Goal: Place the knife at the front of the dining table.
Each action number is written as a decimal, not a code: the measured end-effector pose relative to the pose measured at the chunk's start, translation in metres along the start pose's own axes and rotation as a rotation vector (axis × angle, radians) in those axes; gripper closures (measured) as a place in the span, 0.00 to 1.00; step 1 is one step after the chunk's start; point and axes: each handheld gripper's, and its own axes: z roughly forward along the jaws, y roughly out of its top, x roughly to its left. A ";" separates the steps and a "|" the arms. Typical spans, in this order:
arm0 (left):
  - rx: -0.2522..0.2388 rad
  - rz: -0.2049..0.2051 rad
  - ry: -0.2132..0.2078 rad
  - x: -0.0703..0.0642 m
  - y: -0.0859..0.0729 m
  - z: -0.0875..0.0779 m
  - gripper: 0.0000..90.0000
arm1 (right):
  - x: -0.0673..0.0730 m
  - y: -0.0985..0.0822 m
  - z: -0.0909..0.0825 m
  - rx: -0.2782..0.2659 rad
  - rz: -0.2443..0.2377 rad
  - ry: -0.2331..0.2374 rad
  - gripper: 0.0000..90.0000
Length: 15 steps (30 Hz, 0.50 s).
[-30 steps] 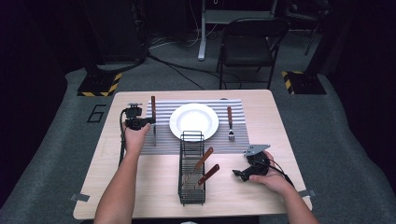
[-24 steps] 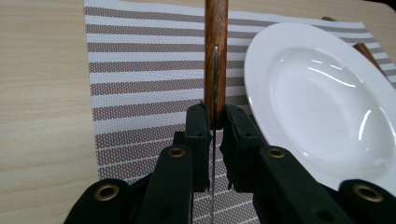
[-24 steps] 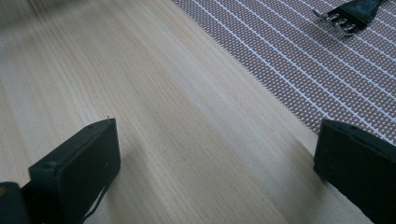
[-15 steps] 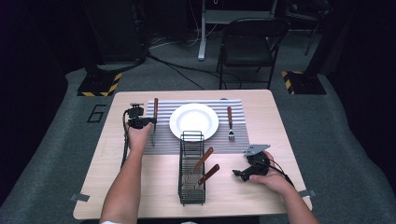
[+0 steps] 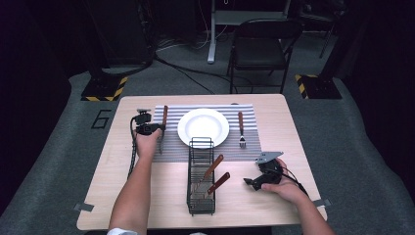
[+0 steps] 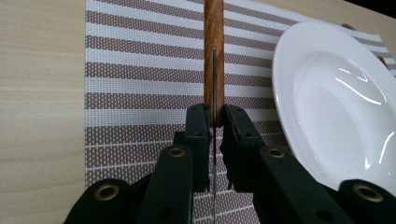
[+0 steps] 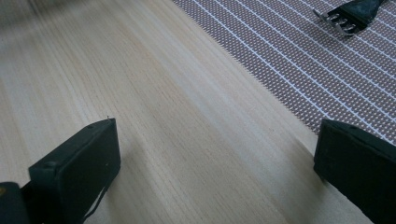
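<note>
A knife with a wooden handle (image 5: 165, 116) (image 6: 214, 46) lies along the striped placemat (image 5: 171, 147) (image 6: 140, 70), just left of the white plate (image 5: 203, 127) (image 6: 327, 102). My left gripper (image 5: 159, 130) (image 6: 214, 122) is shut on the knife's thin blade, right below the handle. In the left gripper view the blade shows edge-on between the jaws. My right gripper (image 5: 249, 182) (image 7: 215, 154) rests open at the front right of the table (image 7: 163, 116), with nothing between its jaws. A fork (image 5: 241, 128) (image 7: 350, 16) lies on the mat right of the plate.
A black wire rack (image 5: 200, 176) stands at the front middle of the table. It holds two wooden-handled utensils (image 5: 214, 167). A black chair (image 5: 264, 44) stands beyond the far edge. Cables trail from both grippers.
My left gripper and the knife have shifted slightly right, toward the plate. The right gripper has stayed put.
</note>
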 end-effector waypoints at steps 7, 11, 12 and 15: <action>0.008 -0.034 0.000 0.004 -0.003 0.008 0.90 | 0.000 0.000 0.000 0.000 0.000 0.000 0.00; 0.005 -0.051 -0.005 0.004 -0.003 0.011 0.90 | 0.000 0.000 0.000 -0.001 0.000 0.000 0.00; 0.005 -0.051 -0.004 0.004 -0.003 0.012 0.90 | 0.000 0.000 0.000 -0.002 0.001 -0.001 0.00; 0.014 -0.058 -0.003 0.005 -0.005 0.016 0.90 | 0.000 0.000 0.000 -0.001 0.001 0.000 0.00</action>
